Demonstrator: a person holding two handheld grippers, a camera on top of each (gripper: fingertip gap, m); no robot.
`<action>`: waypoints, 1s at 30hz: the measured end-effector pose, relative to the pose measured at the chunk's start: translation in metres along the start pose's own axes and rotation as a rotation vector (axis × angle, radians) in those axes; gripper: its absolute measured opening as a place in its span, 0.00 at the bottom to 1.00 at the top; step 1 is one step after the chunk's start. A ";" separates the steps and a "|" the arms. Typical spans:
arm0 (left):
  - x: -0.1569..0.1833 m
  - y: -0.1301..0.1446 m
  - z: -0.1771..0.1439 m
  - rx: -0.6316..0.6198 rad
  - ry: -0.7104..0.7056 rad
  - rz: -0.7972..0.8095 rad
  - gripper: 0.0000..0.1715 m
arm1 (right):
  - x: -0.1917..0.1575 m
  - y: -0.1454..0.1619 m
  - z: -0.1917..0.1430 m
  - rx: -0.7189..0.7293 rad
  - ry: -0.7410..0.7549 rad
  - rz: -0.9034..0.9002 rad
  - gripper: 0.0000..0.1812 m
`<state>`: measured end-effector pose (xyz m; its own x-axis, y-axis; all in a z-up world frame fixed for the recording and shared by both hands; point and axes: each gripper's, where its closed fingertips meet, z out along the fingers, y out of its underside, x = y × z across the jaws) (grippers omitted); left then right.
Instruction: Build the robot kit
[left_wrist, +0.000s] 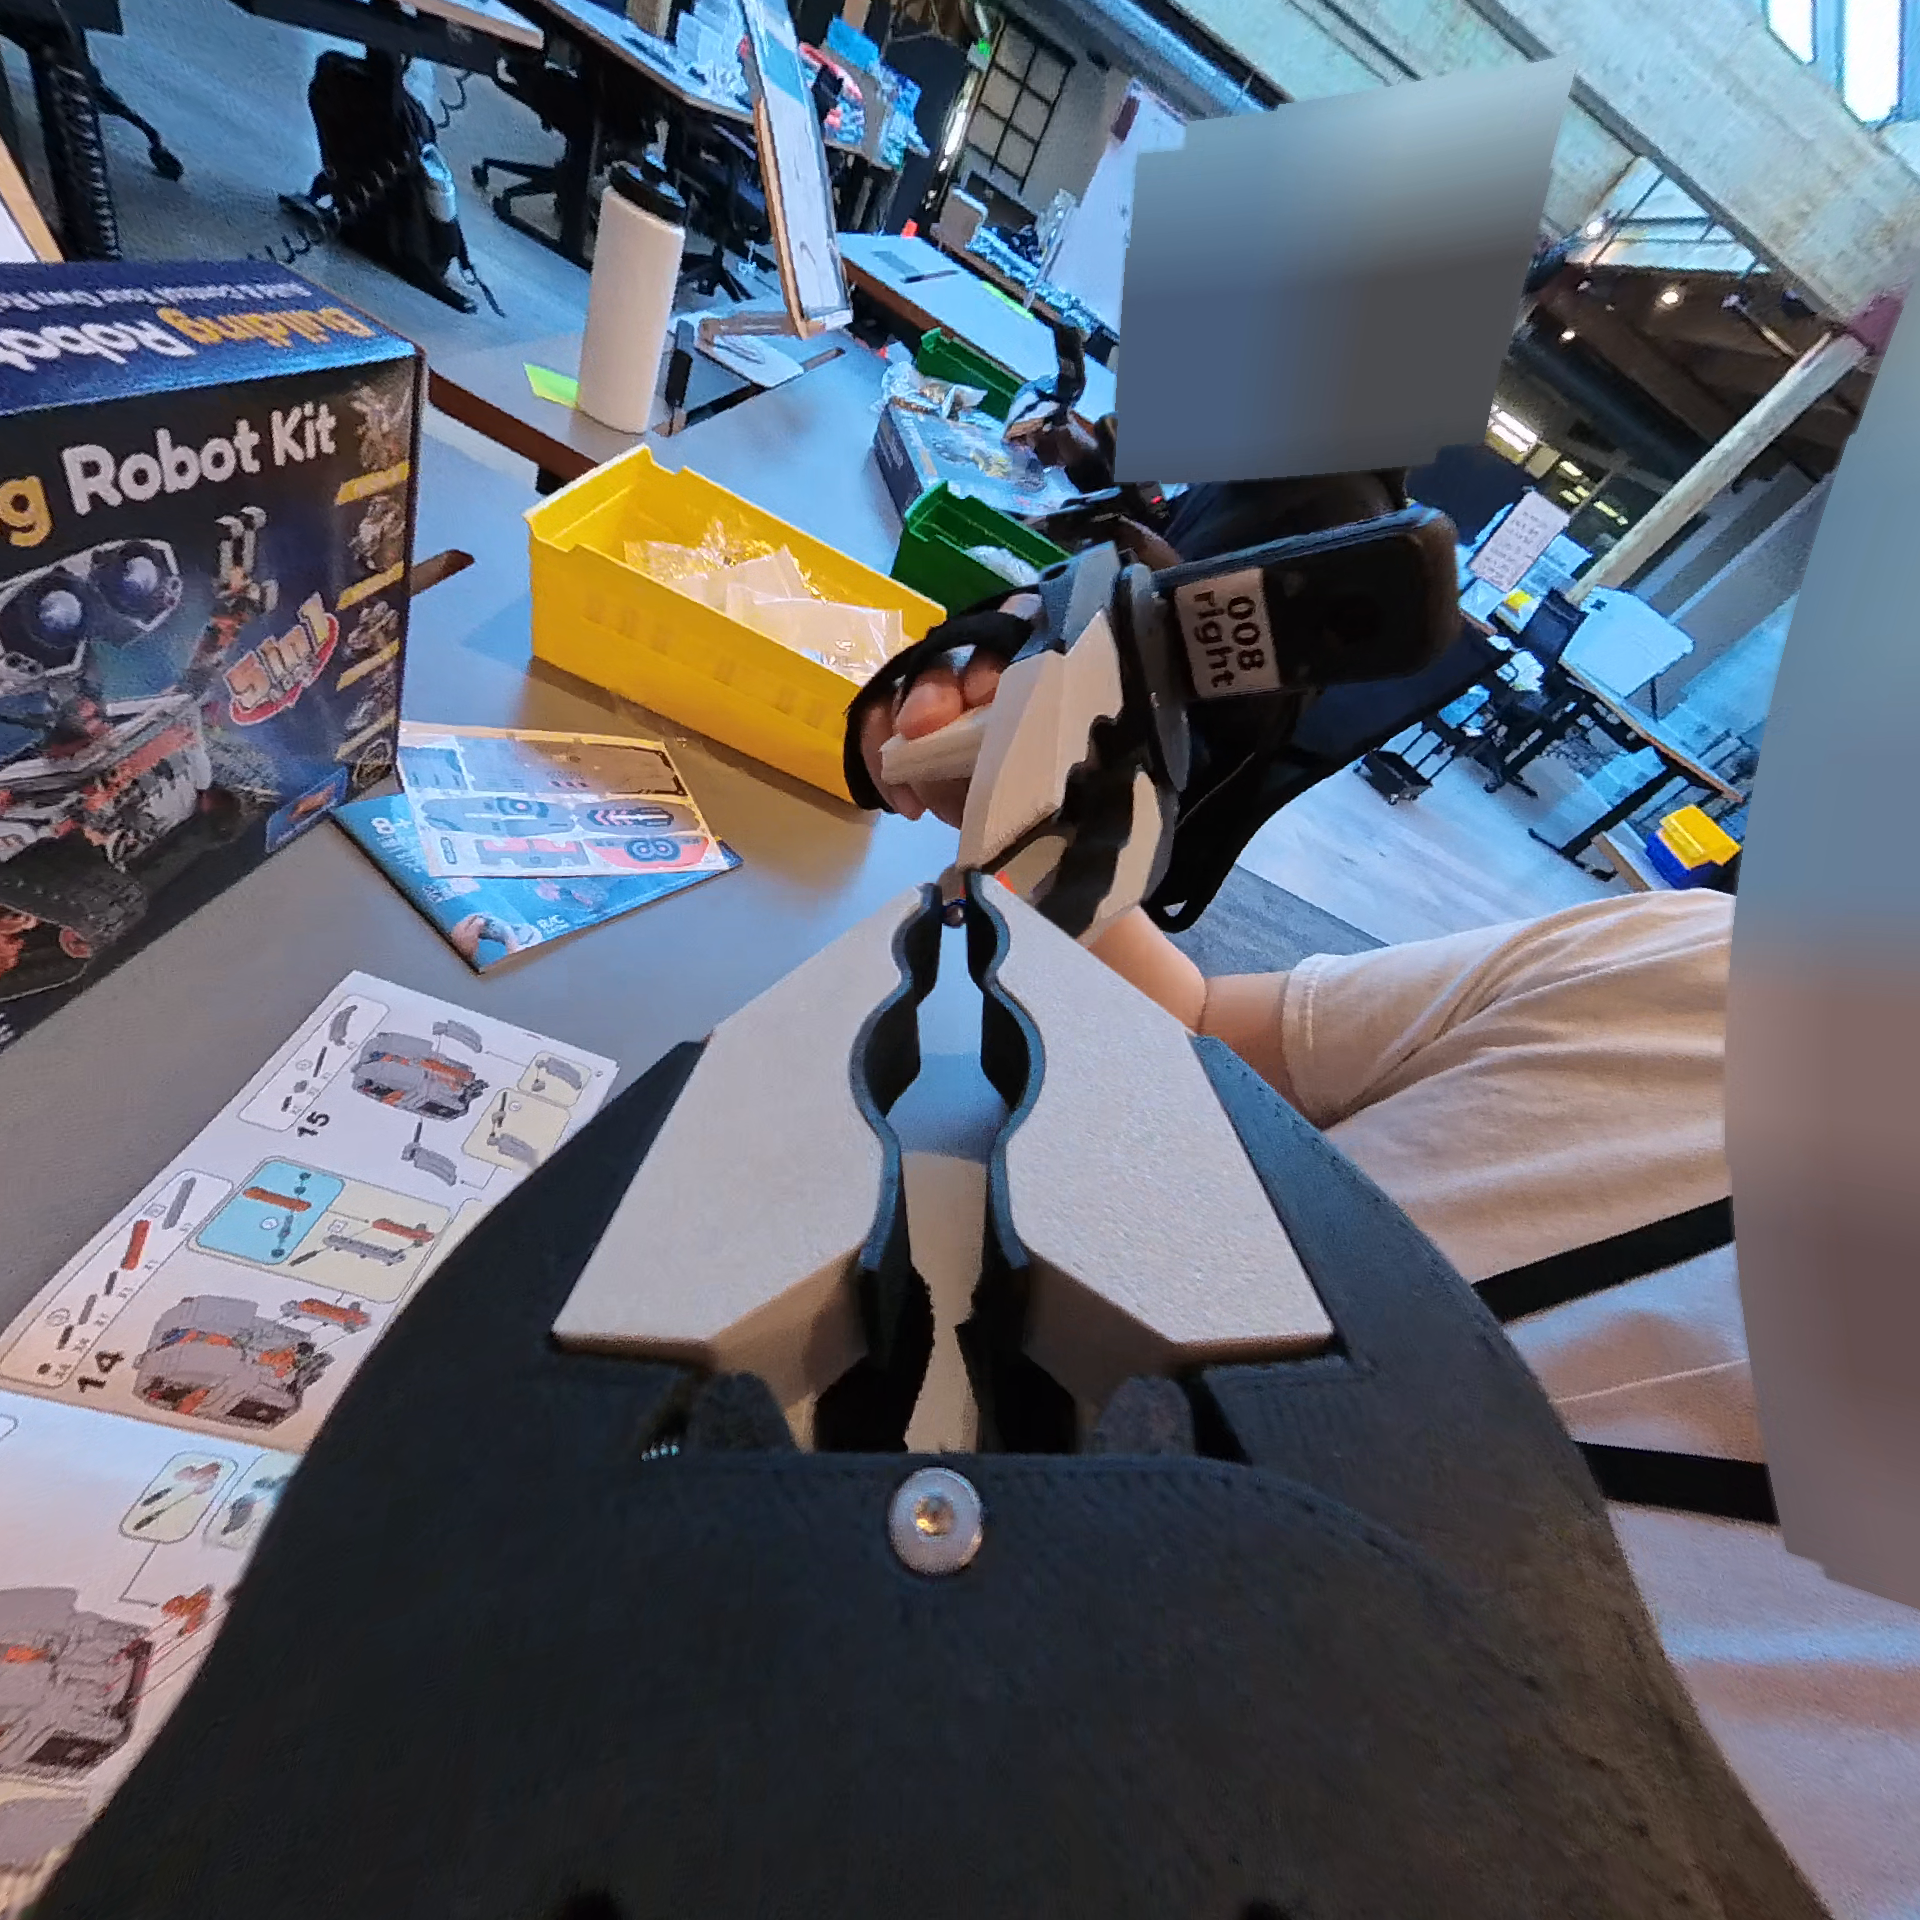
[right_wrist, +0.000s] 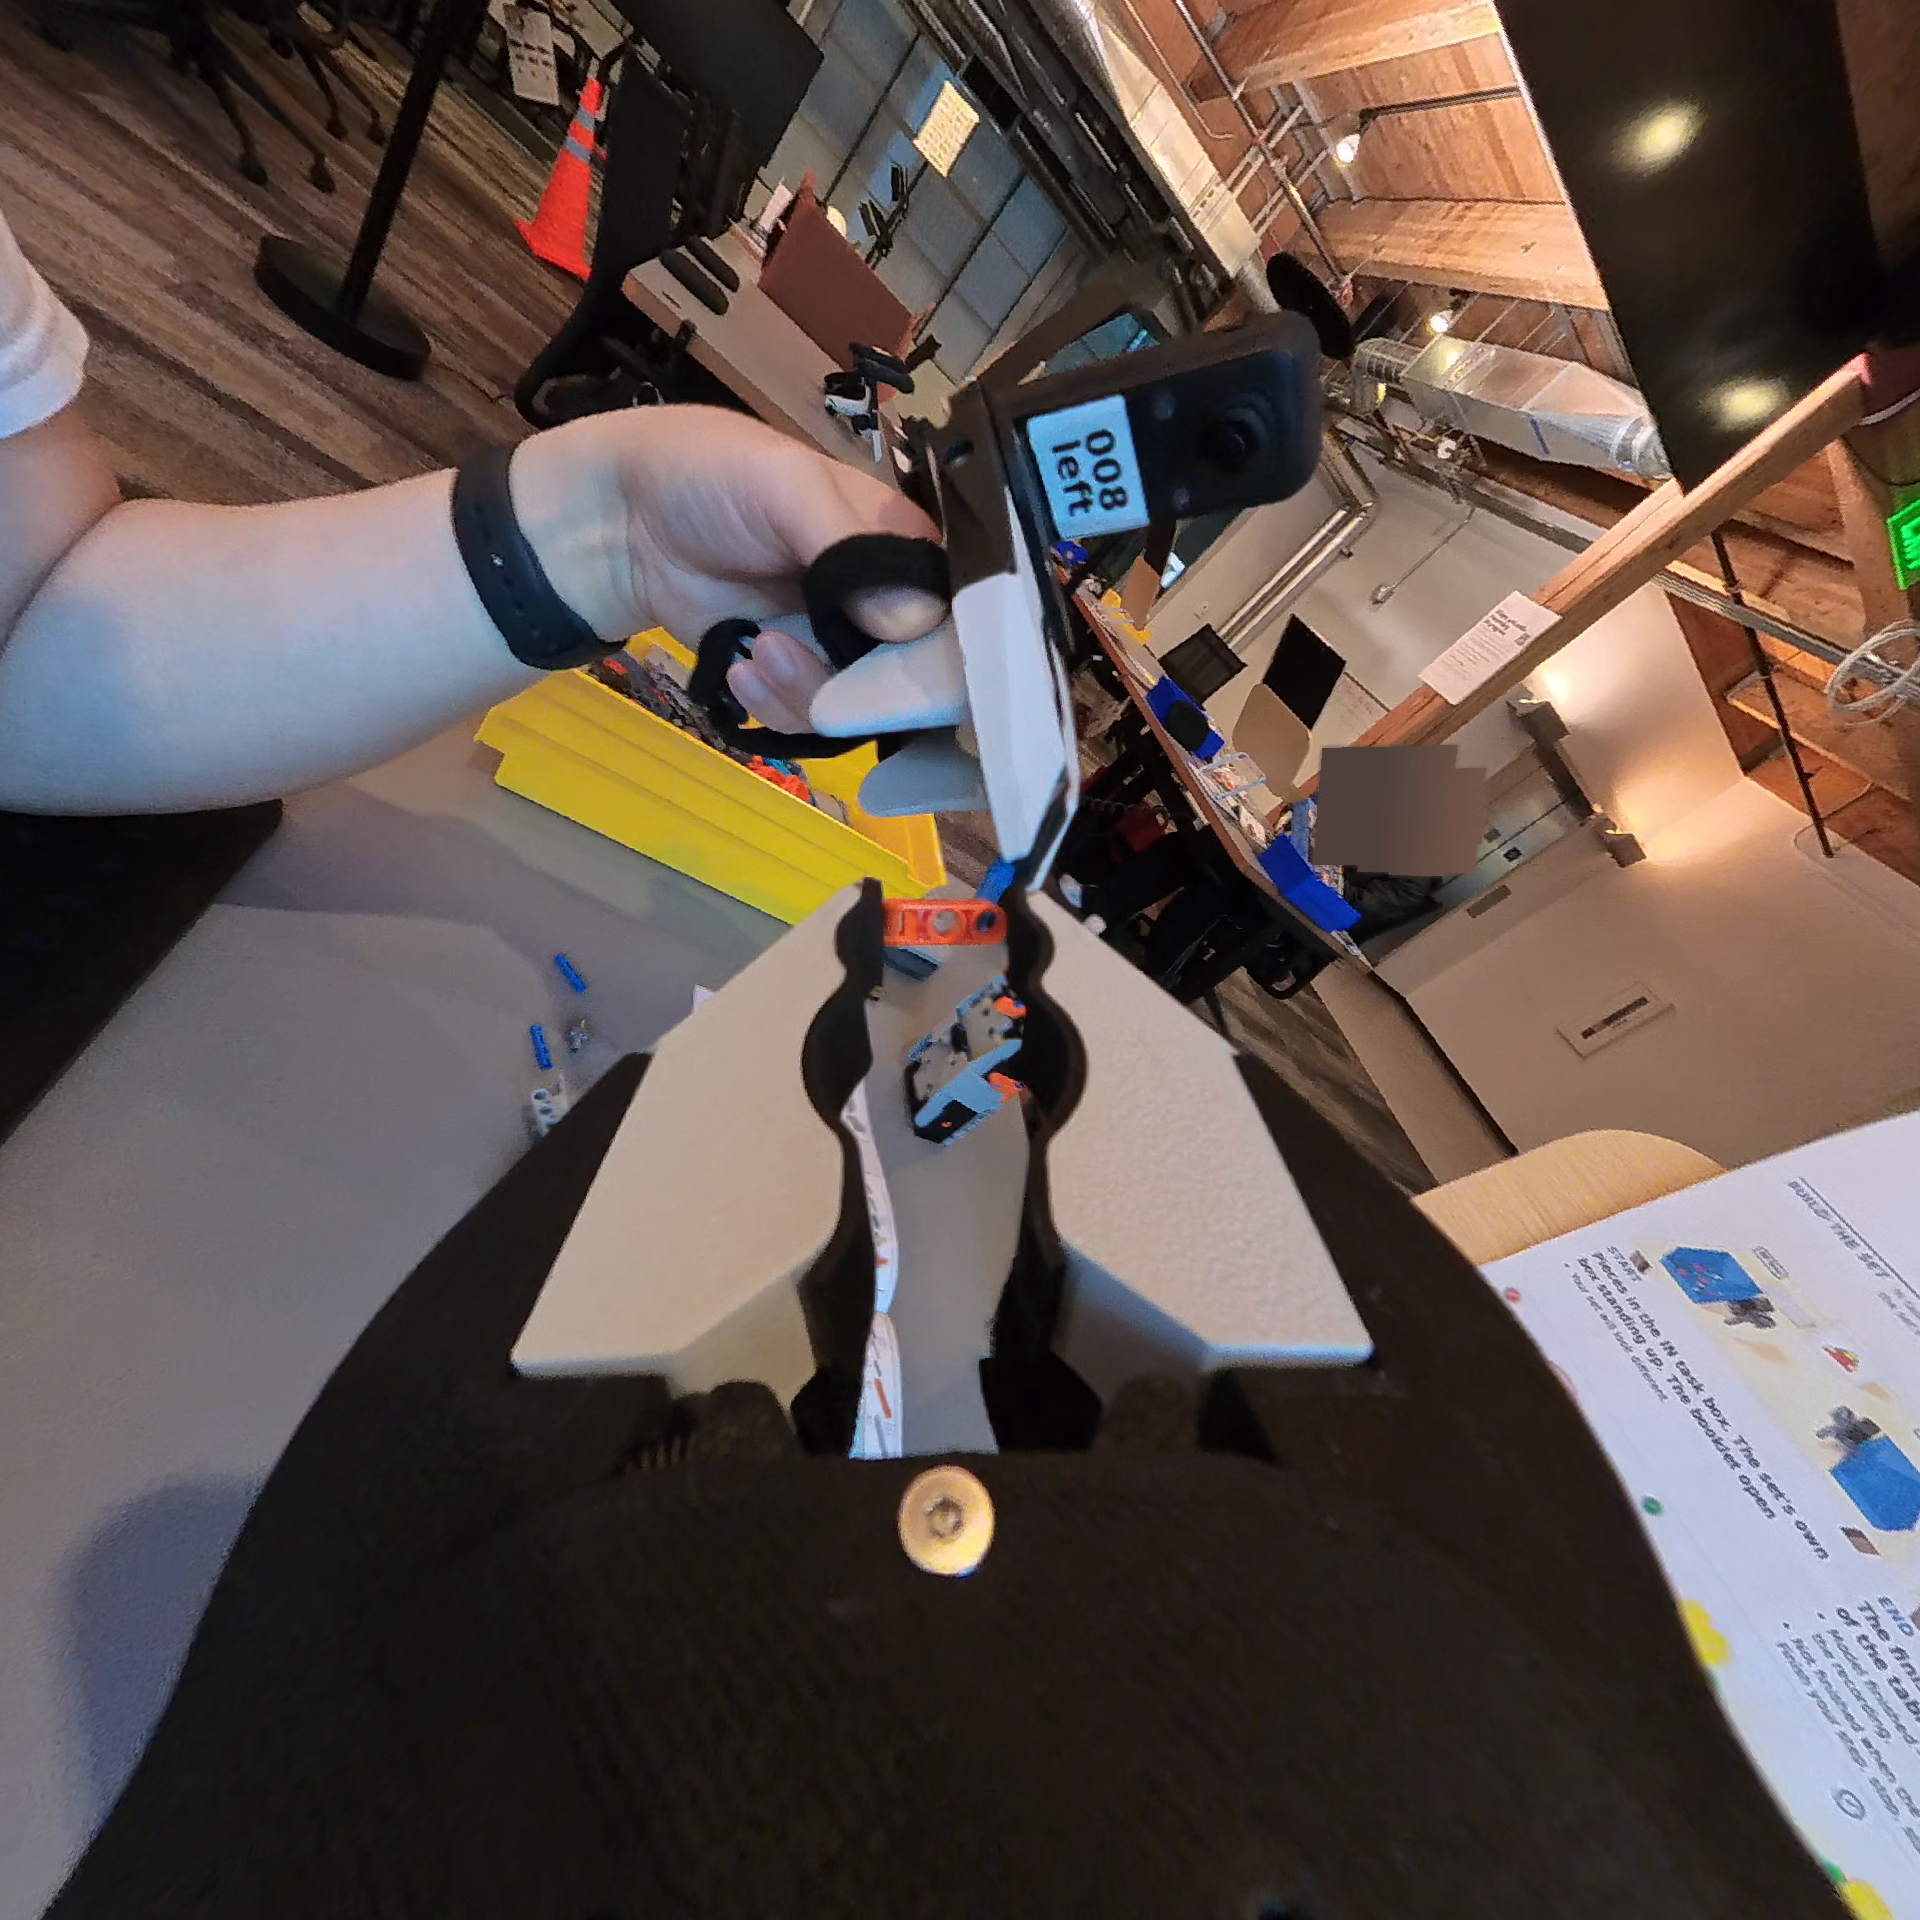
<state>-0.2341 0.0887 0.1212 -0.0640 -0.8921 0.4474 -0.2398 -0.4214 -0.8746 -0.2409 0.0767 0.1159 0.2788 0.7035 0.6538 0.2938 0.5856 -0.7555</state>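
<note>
Hand-held grippers: two (left_wrist: 954, 902) (right_wrist: 940, 920) | orange beam (right_wrist: 943, 923): one | blue pin (right_wrist: 995, 881): one

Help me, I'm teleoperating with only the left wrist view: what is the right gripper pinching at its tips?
Observer: The right gripper holds a short orange beam with holes, crosswise between its fingertips.
Operator: Where is my left gripper's part relative to it?
Observer: The left gripper holds a blue pin just above the beam's right end.
Operator: Anything on the table below?
Observer: A small, partly built grey-and-orange model sits on the table, and loose blue pins lie to its left.
</note>
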 end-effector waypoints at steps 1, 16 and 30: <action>-0.001 0.001 0.001 -0.010 -0.006 0.001 0.01 | 0.003 0.001 0.001 -0.004 0.019 -0.001 0.12; -0.039 0.001 -0.027 0.016 -0.173 -0.046 0.00 | -0.114 0.188 -0.005 -0.798 -0.560 0.296 0.13; -0.065 0.009 -0.049 -0.050 -0.473 -0.009 0.01 | -0.141 0.242 -0.016 -1.115 -0.610 0.269 0.13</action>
<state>-0.2796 0.1511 0.0933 0.3833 -0.8698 0.3107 -0.2851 -0.4314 -0.8559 -0.1945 0.1125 -0.1587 0.0757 0.9873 0.1398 0.9738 -0.0430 -0.2232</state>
